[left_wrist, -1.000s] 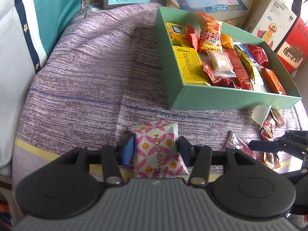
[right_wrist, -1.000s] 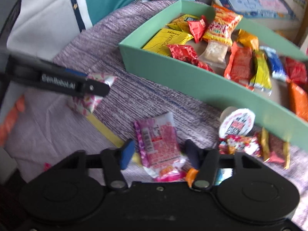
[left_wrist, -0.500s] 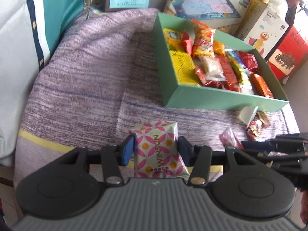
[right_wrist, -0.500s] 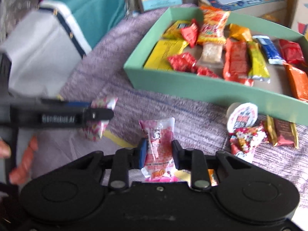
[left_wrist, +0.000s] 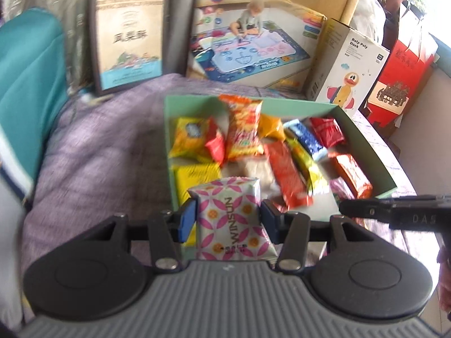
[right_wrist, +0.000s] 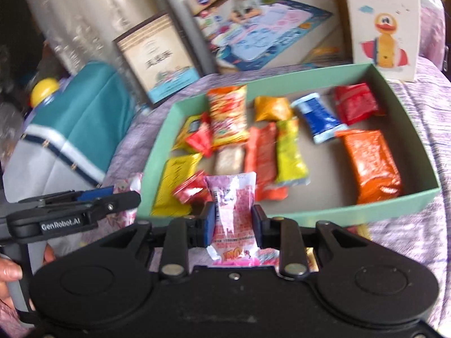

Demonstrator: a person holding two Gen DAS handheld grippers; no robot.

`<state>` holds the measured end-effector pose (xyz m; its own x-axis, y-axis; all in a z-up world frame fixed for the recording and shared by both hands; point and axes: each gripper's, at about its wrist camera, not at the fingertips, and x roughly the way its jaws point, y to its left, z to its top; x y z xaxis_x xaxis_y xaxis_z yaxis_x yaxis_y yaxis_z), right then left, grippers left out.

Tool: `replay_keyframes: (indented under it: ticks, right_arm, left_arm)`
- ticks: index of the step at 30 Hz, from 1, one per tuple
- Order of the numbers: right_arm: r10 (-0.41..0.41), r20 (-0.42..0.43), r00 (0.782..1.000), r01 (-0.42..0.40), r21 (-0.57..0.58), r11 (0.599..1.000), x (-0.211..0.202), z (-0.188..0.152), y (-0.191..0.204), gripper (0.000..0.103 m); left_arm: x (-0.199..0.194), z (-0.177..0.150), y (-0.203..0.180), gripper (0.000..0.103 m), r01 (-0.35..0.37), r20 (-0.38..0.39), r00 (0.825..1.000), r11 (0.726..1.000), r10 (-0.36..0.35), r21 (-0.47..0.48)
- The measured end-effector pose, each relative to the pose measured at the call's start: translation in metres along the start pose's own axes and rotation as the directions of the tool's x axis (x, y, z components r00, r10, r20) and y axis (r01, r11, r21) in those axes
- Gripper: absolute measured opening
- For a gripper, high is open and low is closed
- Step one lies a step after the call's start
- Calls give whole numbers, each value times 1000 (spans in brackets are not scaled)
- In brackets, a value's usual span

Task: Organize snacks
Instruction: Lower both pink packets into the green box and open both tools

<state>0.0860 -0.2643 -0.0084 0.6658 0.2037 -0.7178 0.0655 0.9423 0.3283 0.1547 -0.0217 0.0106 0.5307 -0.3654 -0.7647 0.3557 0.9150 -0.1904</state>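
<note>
Purple bedspread (right_wrist: pixel 417 225); toy boxes (left_wrist: pixel 253 48) behind green tray (right_wrist: pixel 332 211) w/ snacks.

Left gripper (left_wrist: pixel 227 217) level, jaws clamped on patterned Winsun packet (left_wrist: pixel 229 219). Right gripper (right_wrist: pixel 231 224) alongside, jaws clamped on pink packet (right_wrist: pixel 234 211). Bare fingers (right_wrist: pixel 10 270) wrapped round left handle.

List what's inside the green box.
The green box holds loose snack packets on its brown floor: an orange bag, a blue packet, a red pouch, a yellow bar, a flat yellow packet, among others. The held pink packet hides part of the near edge.
</note>
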Motion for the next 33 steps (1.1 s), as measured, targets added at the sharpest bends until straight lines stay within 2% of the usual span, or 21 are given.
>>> replay_keyframes:
  ticks: [8,16,17,18,20,22,23,24,25,29,33]
  right_arm:
    - [21,-19,1000,-20,38,999,41,22,-18,27]
    - [58,-51,997,-56,37,998,67,27,-14,30]
    - [59,-48,997,-57,39,998,66,27,-15,36]
    - [63,-39,997,-61,37,997,61,26,-14,37]
    - [69,-24,997,-68,36,997,57,28,-14,42]
    - [62,-6,998,-62,40,997,51,29,-13,60]
    - [51,10,999,-52,40,998,46,29,-13,78]
    - [36,24,999,-36,35,999,42,29,-12,85]
    - [32,30,999,-33,32,999,38,29,-11,87]
    - [27,46,999,-30,55,998,26,27,-14,102]
    - [7,68,998,-12,79,997,11,21,-19,103]
  left_arm:
    - [62,35,-14,49,-19,-47,999,999,20,32]
    - [92,47,-21,50,-37,-49,998,998,39,58]
    - [93,47,-22,51,-45,-46,998,997,48,63]
    - [94,47,-22,53,-50,-44,998,996,53,69]
    - [94,45,-23,62,-52,-43,998,996,55,76]
    - [91,43,-24,74,-70,-35,997,994,73,80]
    - [89,42,-24,77,-78,-29,996,994,81,82]
    - [85,41,-23,82,-82,-22,996,993,84,81]
    - [82,40,-22,87,-82,-19,996,994,84,78]
    - [67,35,-20,96,-81,-9,997,995,82,57]
    - [52,26,-23,98,-81,-10,997,996,82,42]
